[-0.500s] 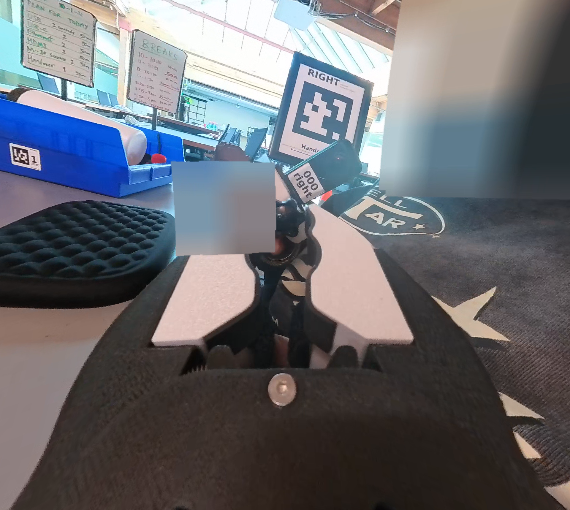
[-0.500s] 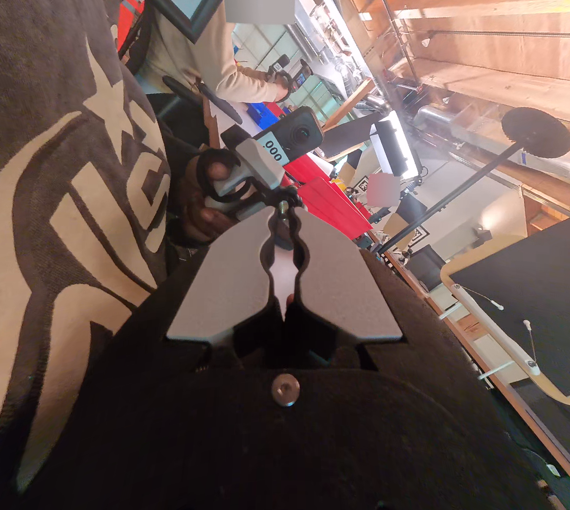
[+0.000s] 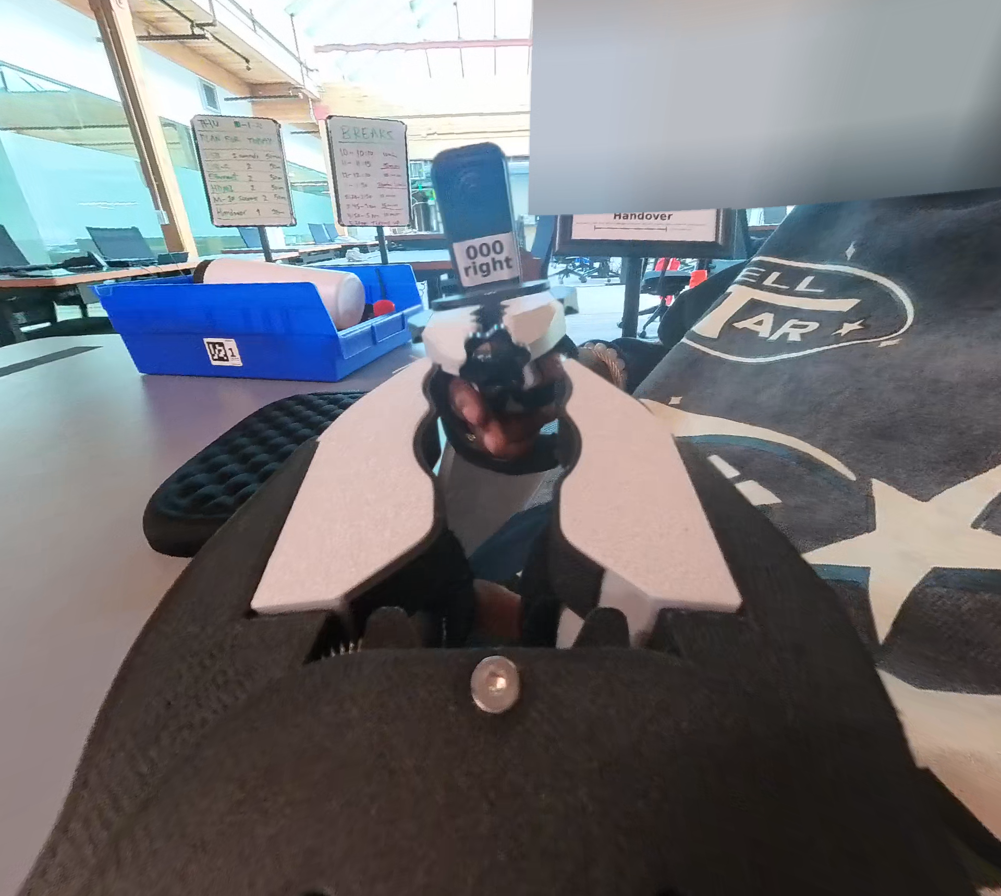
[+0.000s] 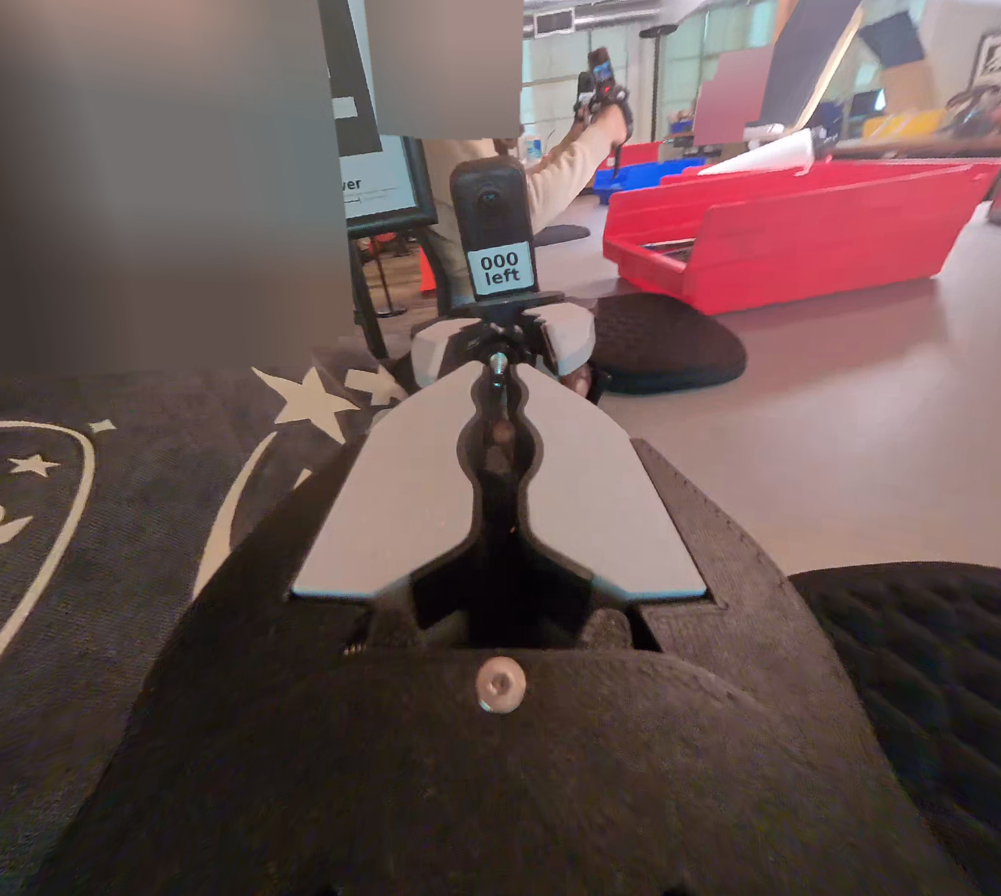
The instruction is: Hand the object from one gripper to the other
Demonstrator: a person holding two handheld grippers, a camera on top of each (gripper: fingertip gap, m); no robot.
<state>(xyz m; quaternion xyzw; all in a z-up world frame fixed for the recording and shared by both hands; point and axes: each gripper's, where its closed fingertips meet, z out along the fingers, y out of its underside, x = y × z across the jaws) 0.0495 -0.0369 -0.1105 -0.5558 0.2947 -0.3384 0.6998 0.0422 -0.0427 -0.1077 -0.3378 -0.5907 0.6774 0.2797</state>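
Note:
The object is a small black star knob [image 3: 495,367] with a threaded metal stud [image 4: 498,365]. My two grippers face each other tip to tip above the table. My right gripper [image 4: 498,371] is shut on the stud, whose end shows between its fingertips. My left gripper [image 3: 498,377] is open, its grey fingers [image 3: 374,485] spread either side of the knob without touching it. The right gripper also shows in the left wrist view [image 3: 495,333], with a hand [image 3: 487,428] on its grip. The left gripper shows in the right wrist view [image 4: 498,339].
A blue bin [image 3: 179,328] holding a white roll stands at the back left, with a black dimpled pad [image 3: 244,458] before it. Red bins [image 4: 785,241] and two black pads [image 4: 666,344], [image 4: 921,680] lie on the right. The person's dark printed shirt [image 3: 812,382] is close by.
My left gripper's fingers have spread apart around the knob. My right gripper stays shut on the stud. Both views have swung level, so the two grippers now line up head on.

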